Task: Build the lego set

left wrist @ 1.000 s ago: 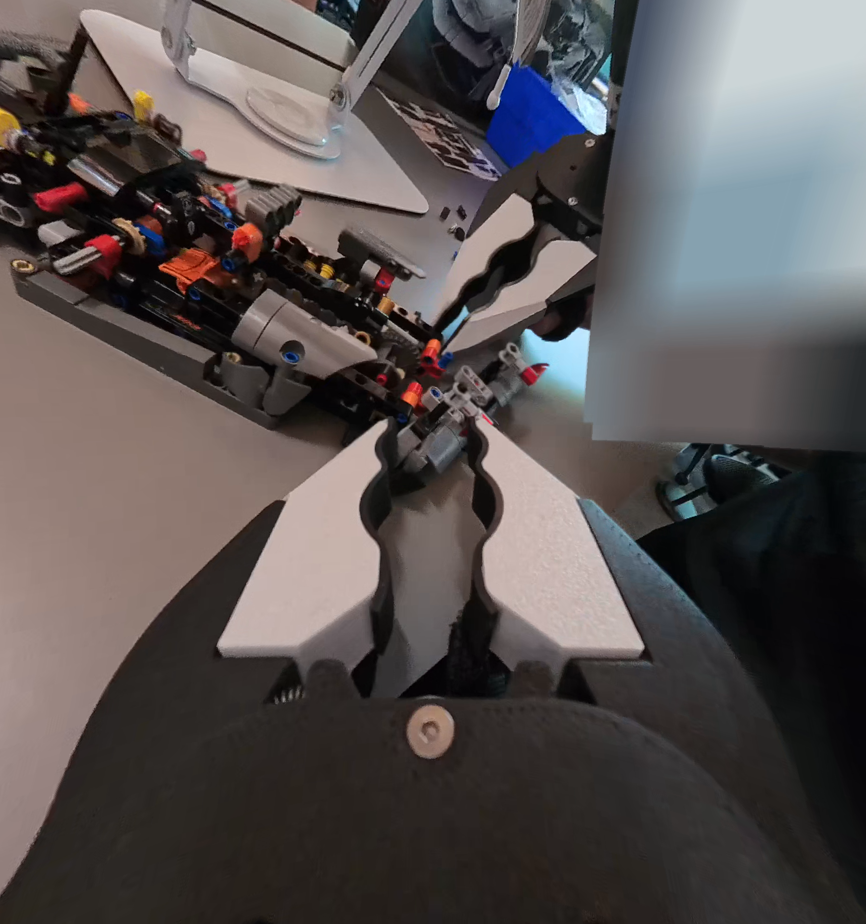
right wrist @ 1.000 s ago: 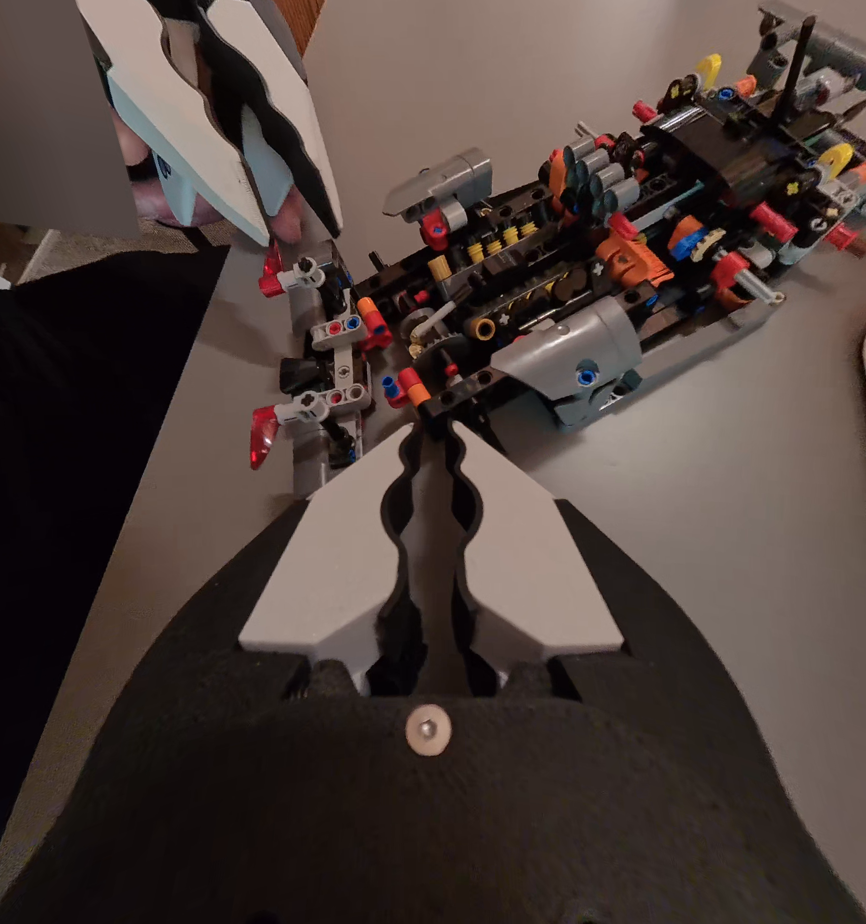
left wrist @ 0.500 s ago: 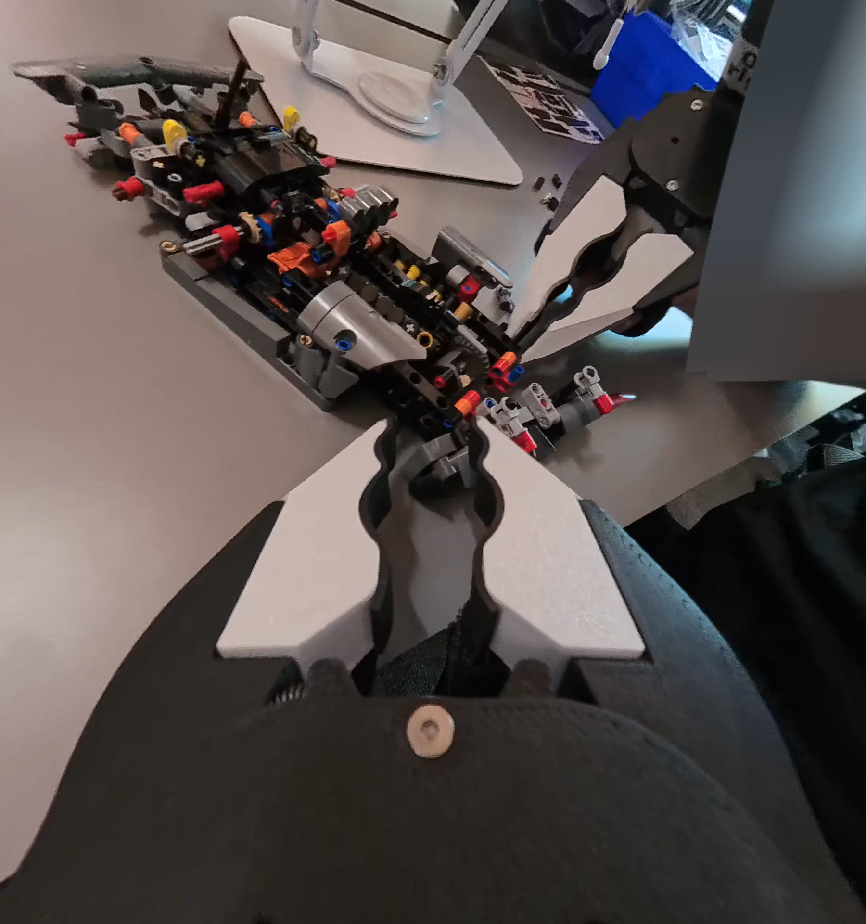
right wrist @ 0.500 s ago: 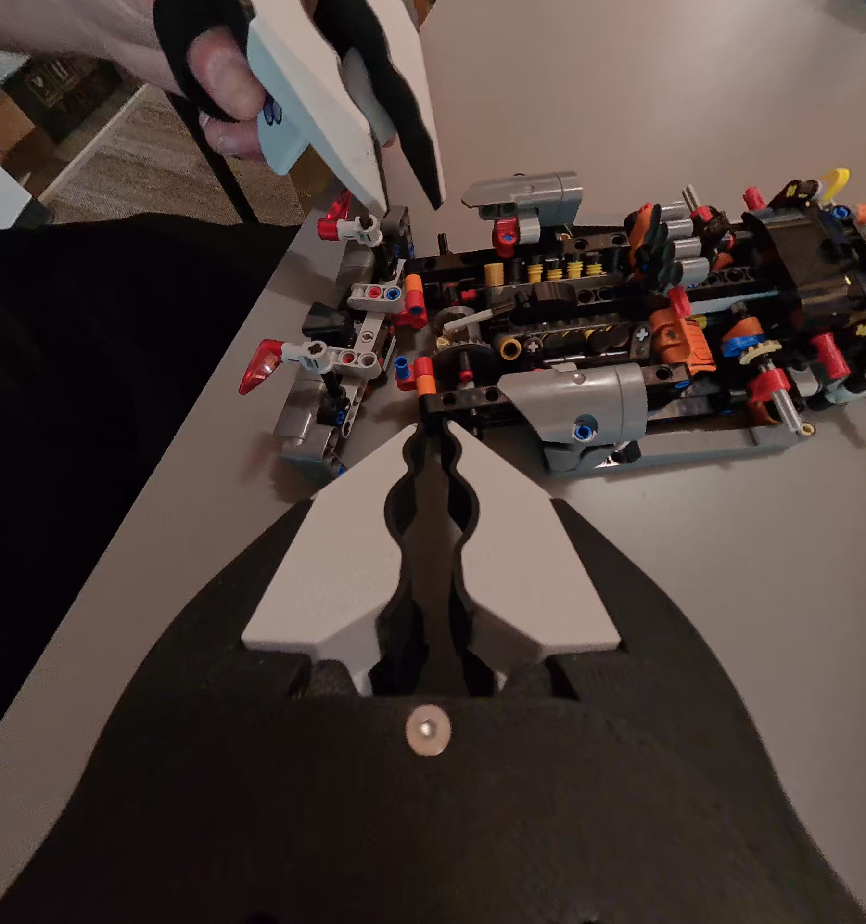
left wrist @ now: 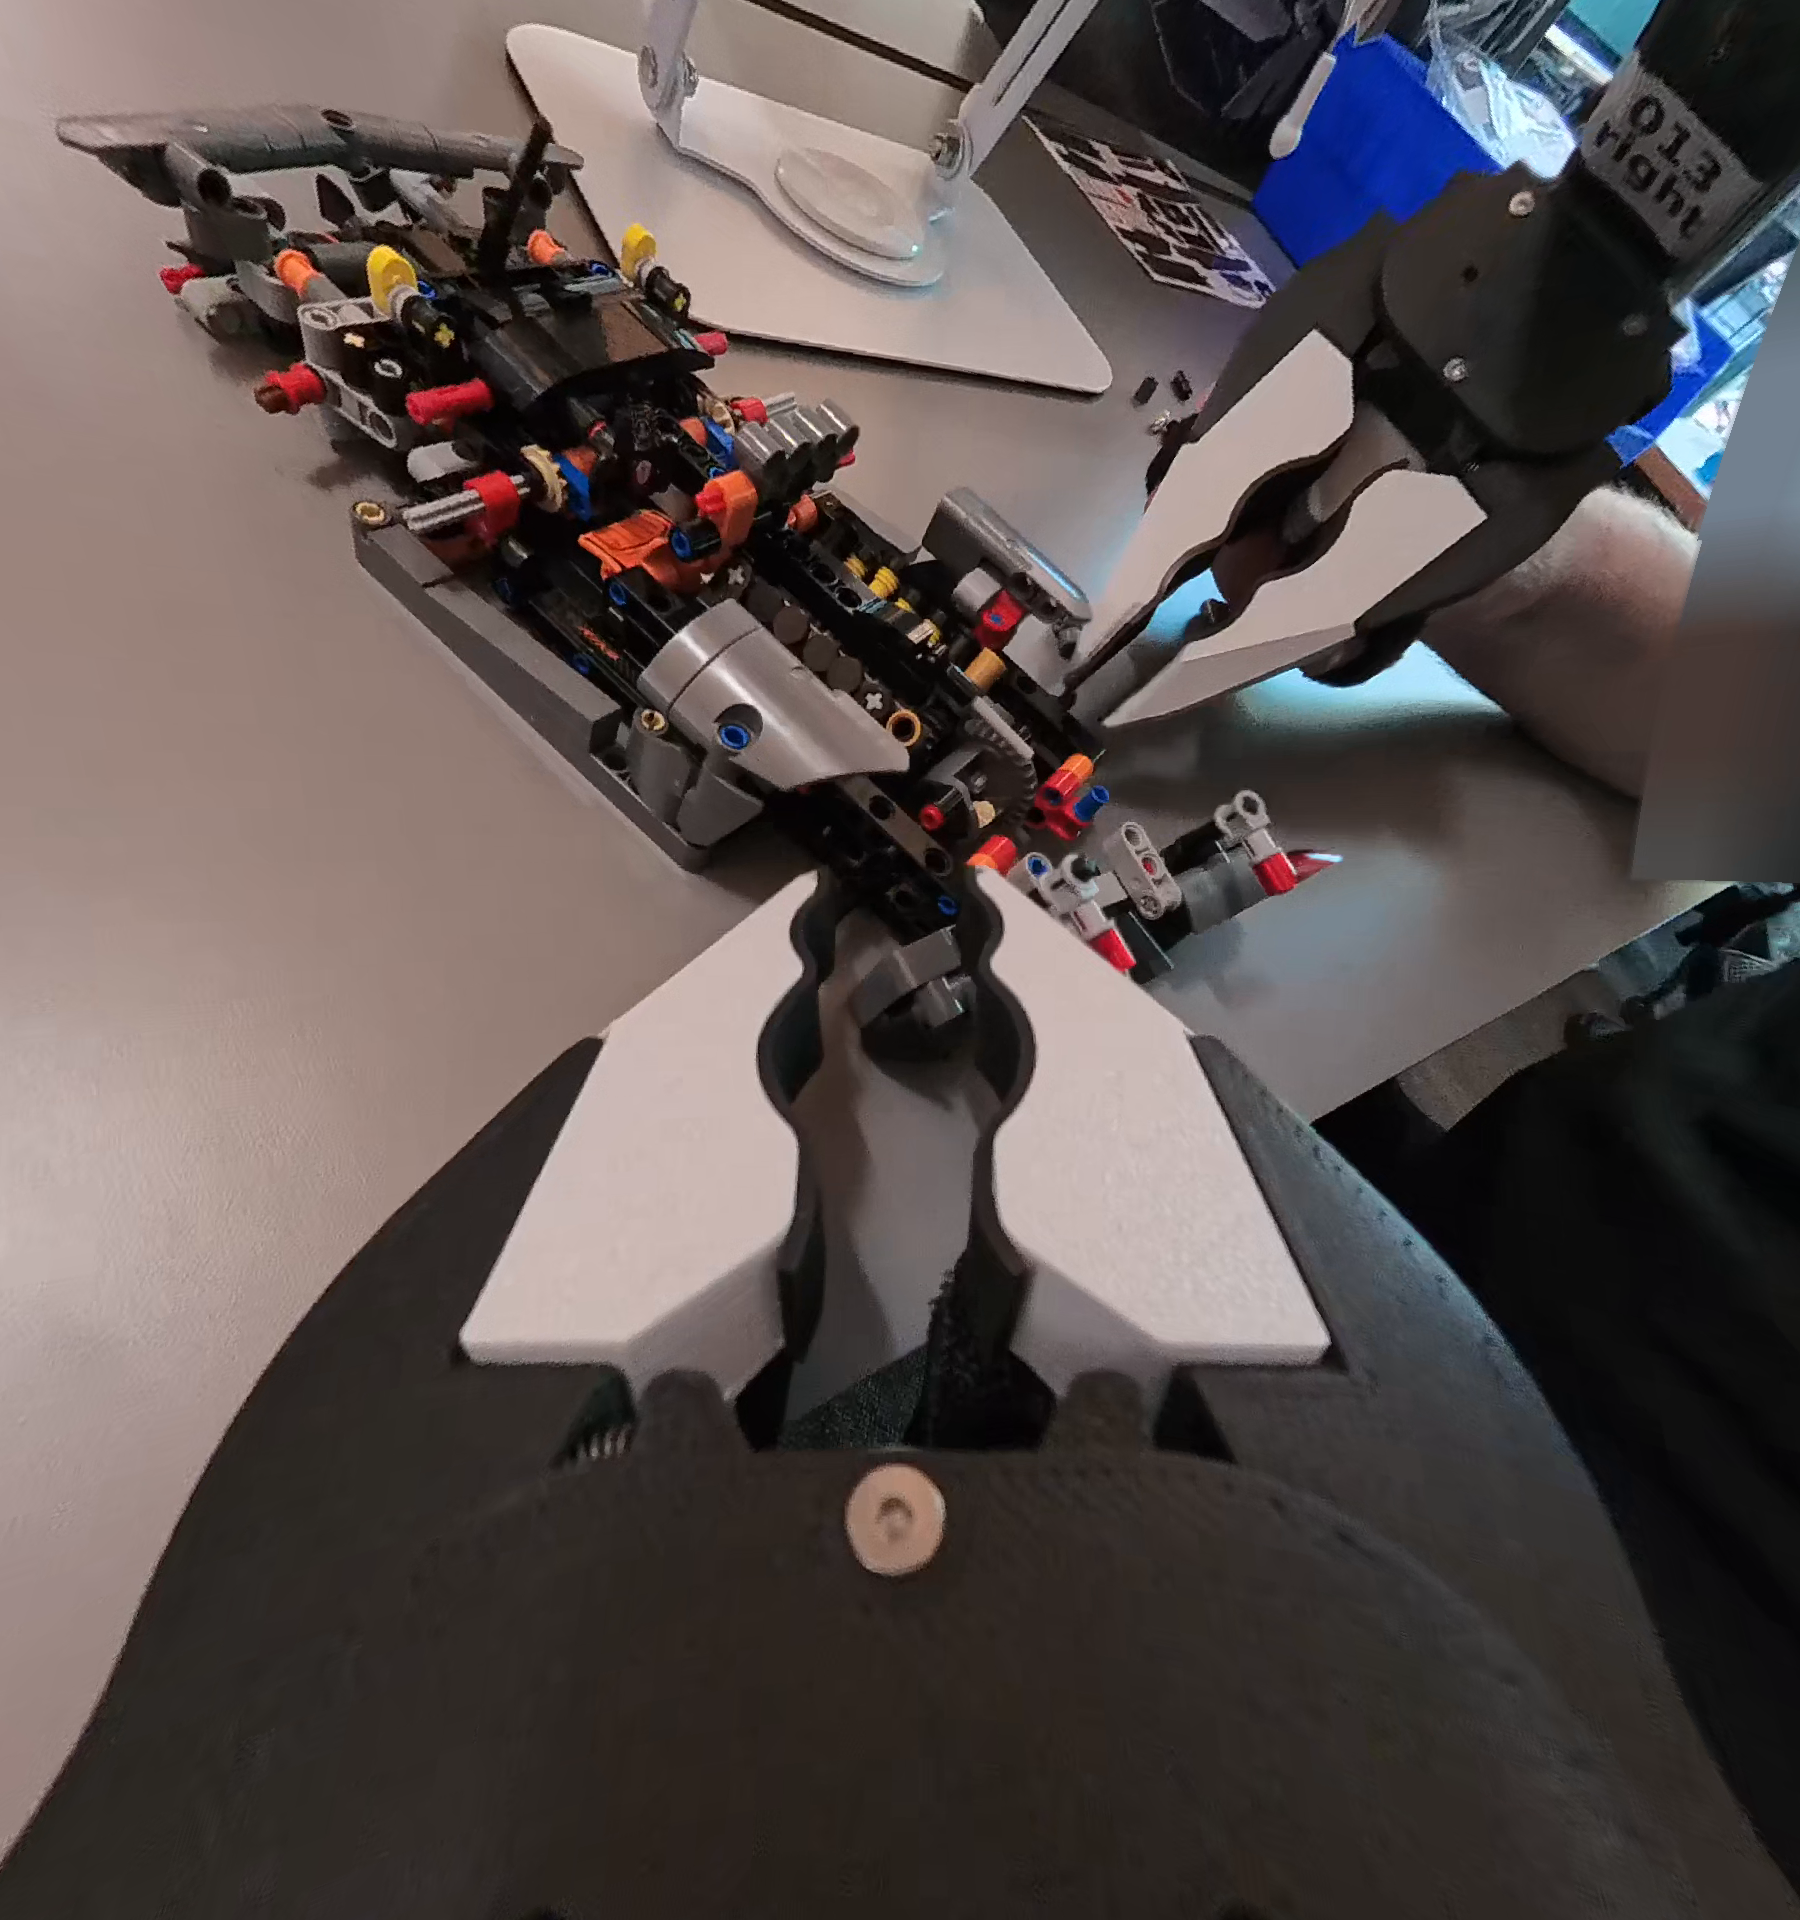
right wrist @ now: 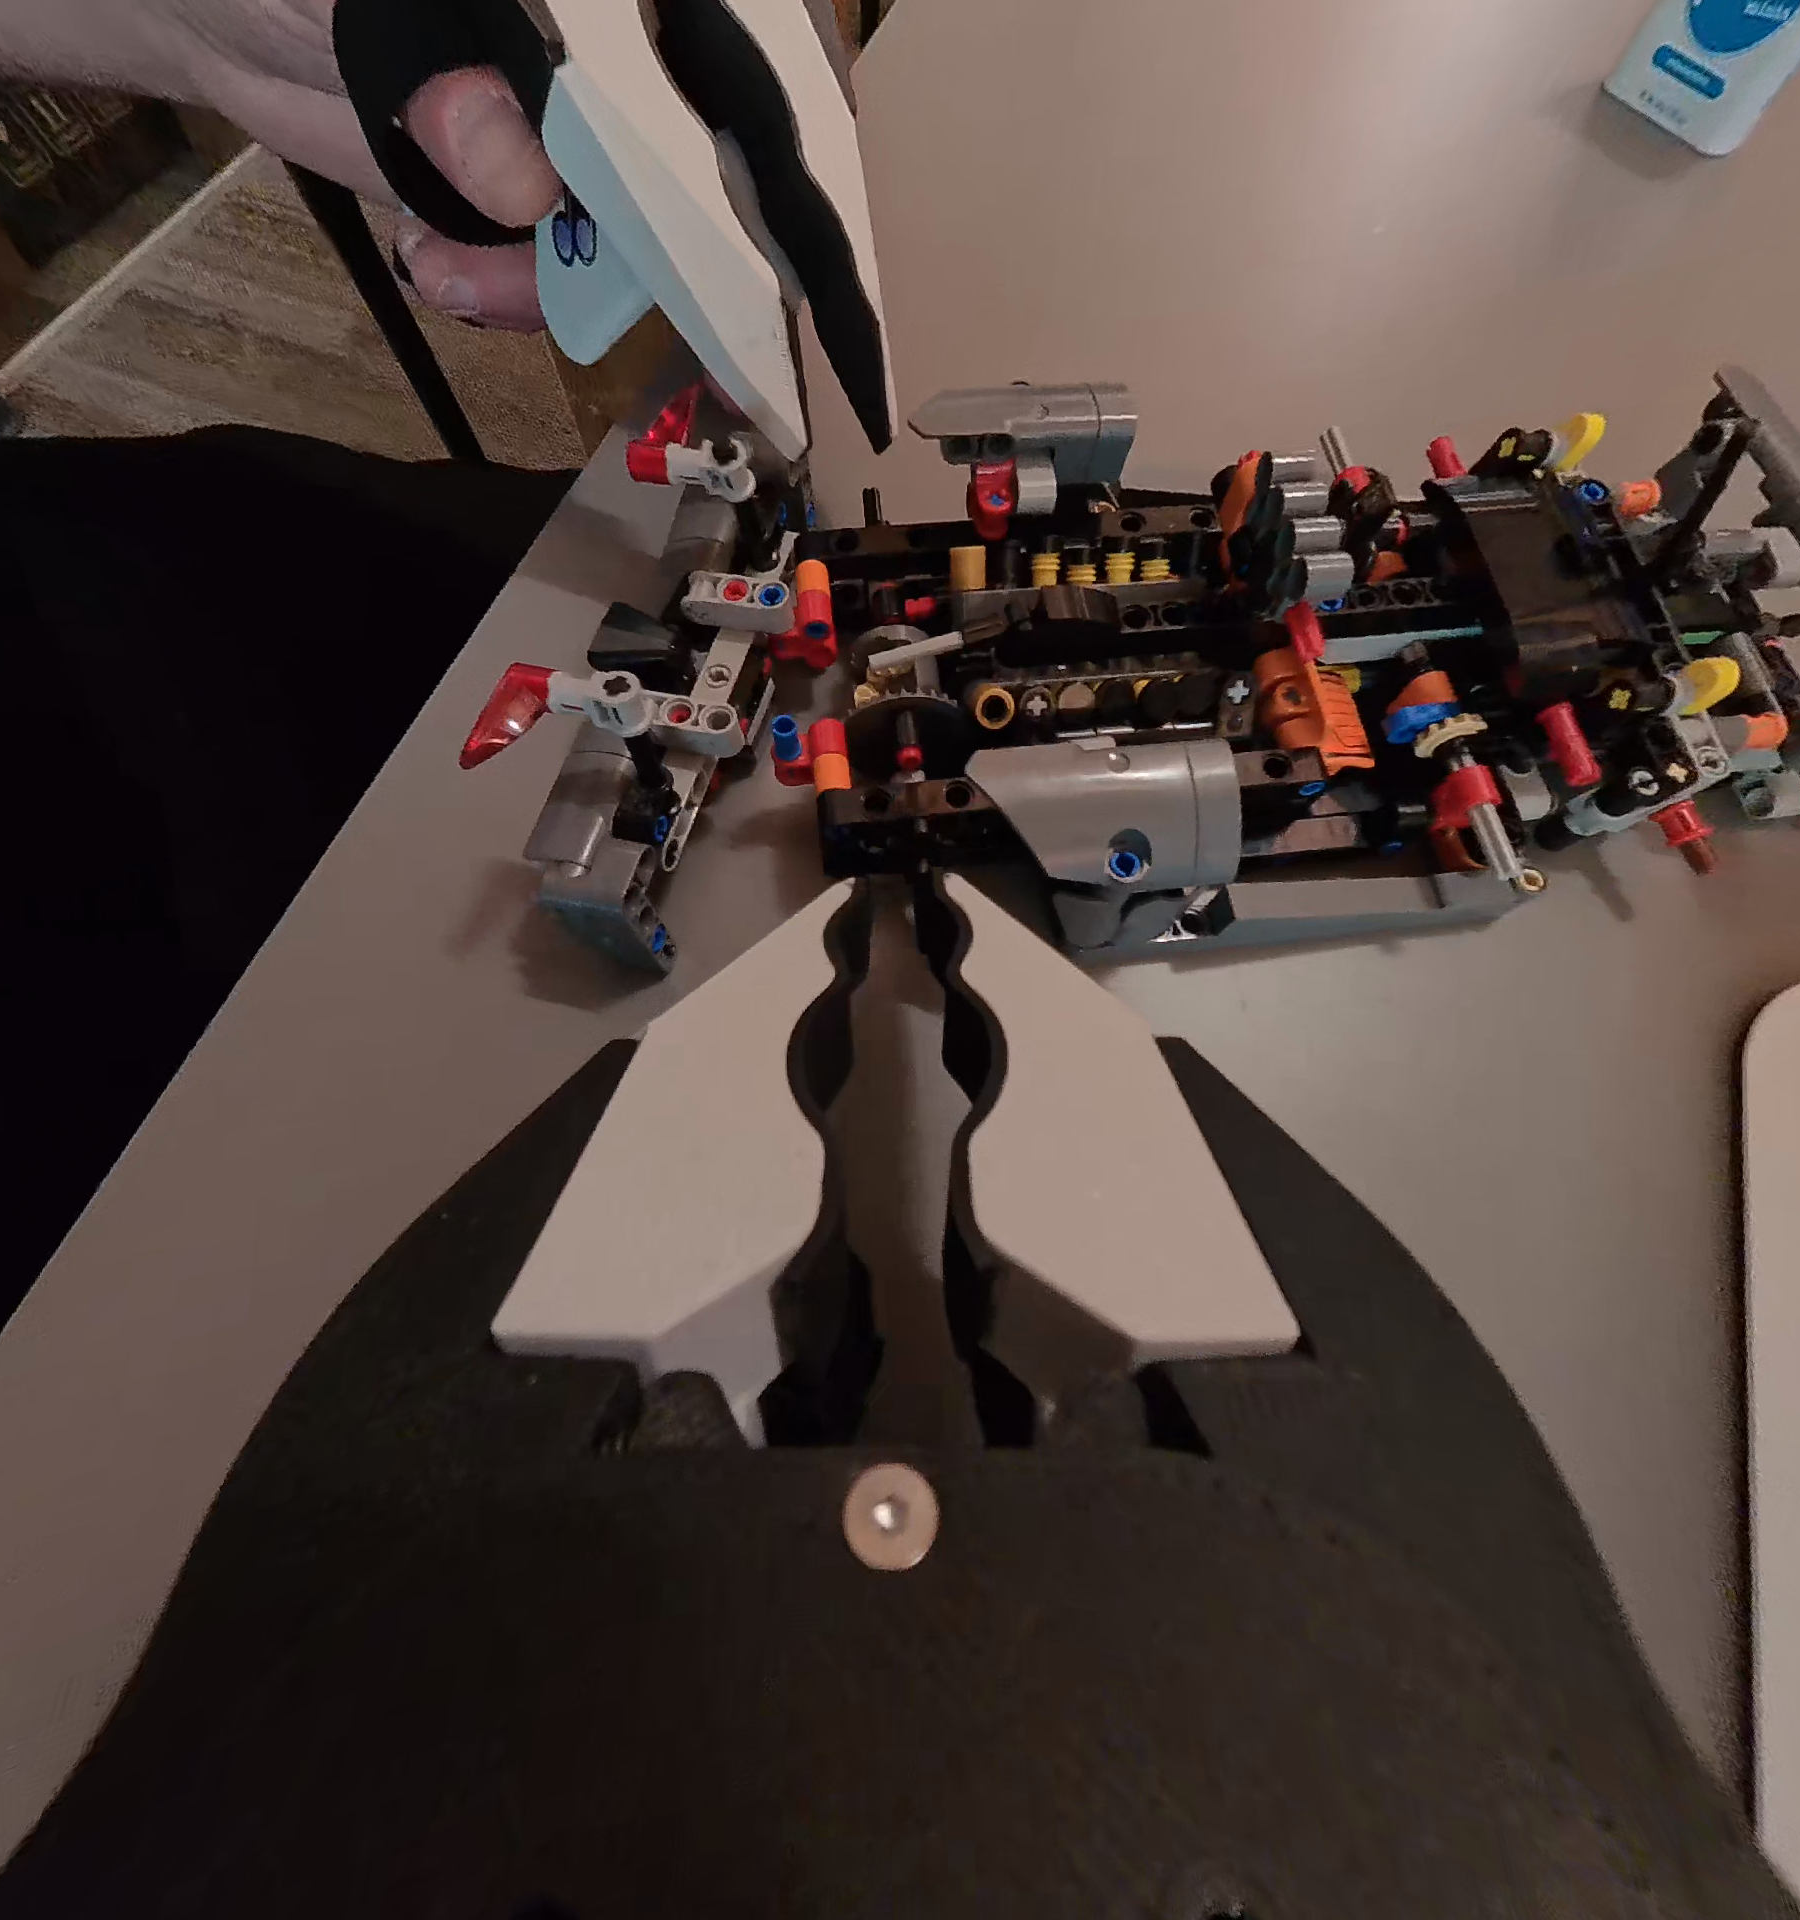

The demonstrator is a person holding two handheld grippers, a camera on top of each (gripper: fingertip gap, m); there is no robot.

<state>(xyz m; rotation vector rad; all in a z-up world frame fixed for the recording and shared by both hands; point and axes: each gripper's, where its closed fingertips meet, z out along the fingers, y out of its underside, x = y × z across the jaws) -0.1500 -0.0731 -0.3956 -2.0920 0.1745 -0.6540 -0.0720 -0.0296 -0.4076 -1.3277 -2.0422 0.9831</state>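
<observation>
Your right gripper (right wrist: 901, 894) had its jaws nearly closed, tips touching the black beam at the near edge of the long lego chassis (right wrist: 1239, 675) on the grey table (right wrist: 1395, 1143). A small grey sub-assembly (right wrist: 647, 727) with red tips lay just beside the chassis end. Your left gripper (right wrist: 834, 426) hung above it, jaws slightly apart

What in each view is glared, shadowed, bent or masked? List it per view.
Left wrist view: cool daylight glares on the table under the right gripper; a flat grey mask covers the right edge; the fisheye bends the table's edge. Right wrist view: dimmer, warm light, the lego chassis sharp, soft shadows beside it, the left gripper looming large at the top.
</observation>
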